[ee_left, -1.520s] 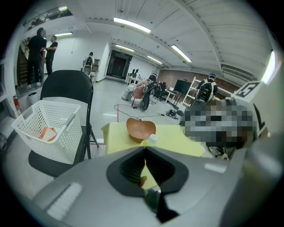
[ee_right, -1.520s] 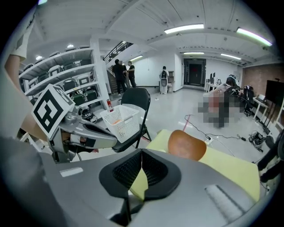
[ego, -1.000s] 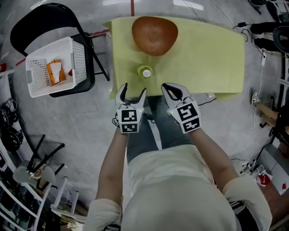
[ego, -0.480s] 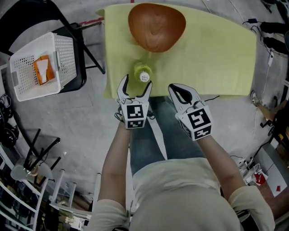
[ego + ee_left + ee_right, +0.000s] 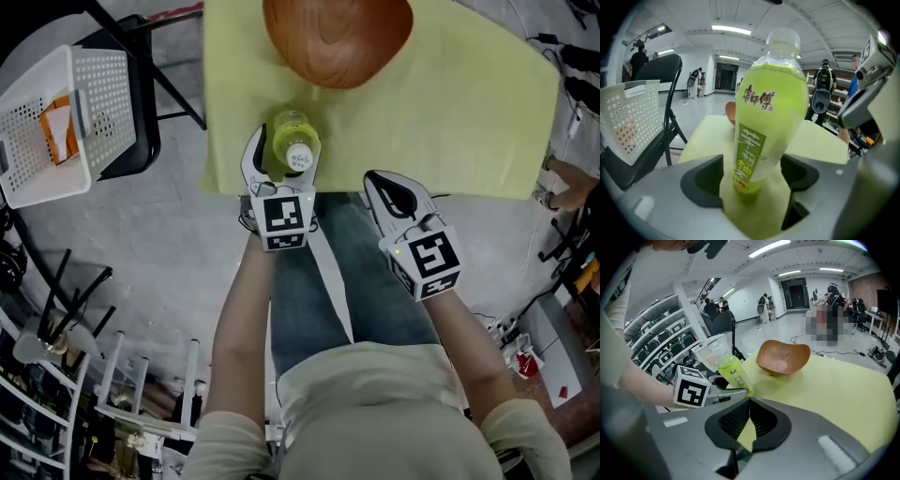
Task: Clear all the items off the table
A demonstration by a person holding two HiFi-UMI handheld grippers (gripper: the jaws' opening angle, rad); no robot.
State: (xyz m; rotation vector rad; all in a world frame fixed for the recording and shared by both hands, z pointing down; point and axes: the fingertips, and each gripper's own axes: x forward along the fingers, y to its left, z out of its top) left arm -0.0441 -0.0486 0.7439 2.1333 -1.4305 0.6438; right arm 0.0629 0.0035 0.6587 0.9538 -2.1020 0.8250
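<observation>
A green tea bottle with a white cap stands upright near the front edge of the yellow-covered table. My left gripper is open, one finger on each side of the bottle; its jaws have just been opening and the pads stand apart from the bottle. A brown wooden bowl sits just behind the bottle. My right gripper is shut with nothing in it, hanging at the table's front edge to the right of the bottle. The bowl shows beyond its jaws.
A white perforated basket holding an orange-and-white item rests on a black folding chair left of the table. Racks and stands fill the lower left floor. People stand far off in the hall.
Both grippers have moved forward and down toward the table. The left one has come around the bottle, which stood ahead of its tips before. The right one stays shut.
</observation>
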